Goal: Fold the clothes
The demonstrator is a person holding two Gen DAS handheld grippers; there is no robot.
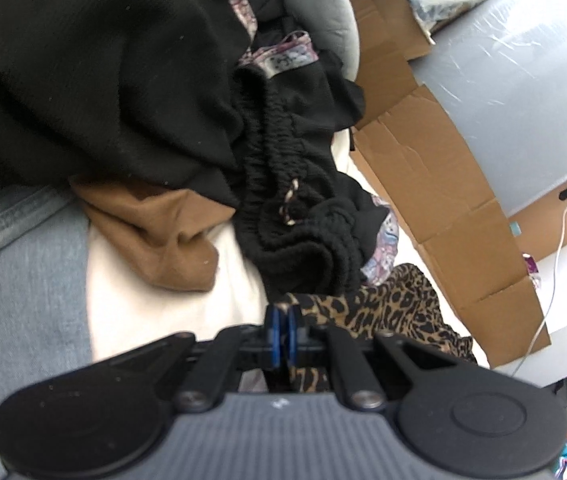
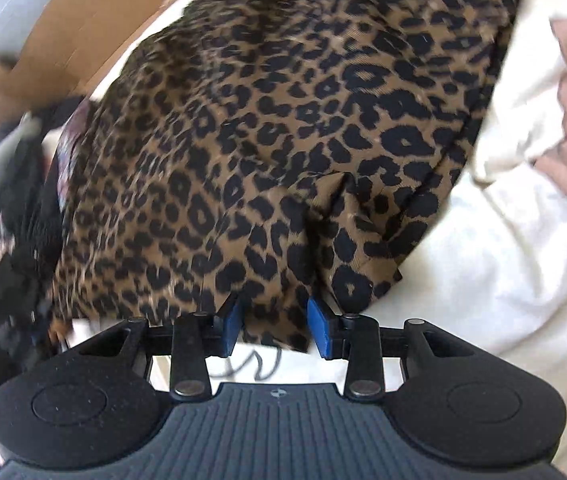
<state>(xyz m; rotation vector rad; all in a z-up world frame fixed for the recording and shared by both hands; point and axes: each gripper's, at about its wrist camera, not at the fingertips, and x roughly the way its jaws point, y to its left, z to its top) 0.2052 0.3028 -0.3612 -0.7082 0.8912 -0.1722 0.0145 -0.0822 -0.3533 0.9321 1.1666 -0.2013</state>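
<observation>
Left tongs [image 1: 283, 322] were pinched tight on an edge of the leopard-print garment [image 1: 383, 312], probably to anchor that side. Right tongs [image 2: 273, 322] stood partly apart with a fold of the same cloth between the blue pads [image 2: 317, 328], pads not pressing. The garment lay spread over the white bed sheet [image 2: 503, 280], beside the black clothes pile [image 1: 103, 80] and near the cardboard box [image 1: 443, 184].

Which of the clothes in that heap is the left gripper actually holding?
The leopard-print garment, the only spotted one; the left gripper is shut on its edge. The black knit and brown piece lie untouched.
</observation>
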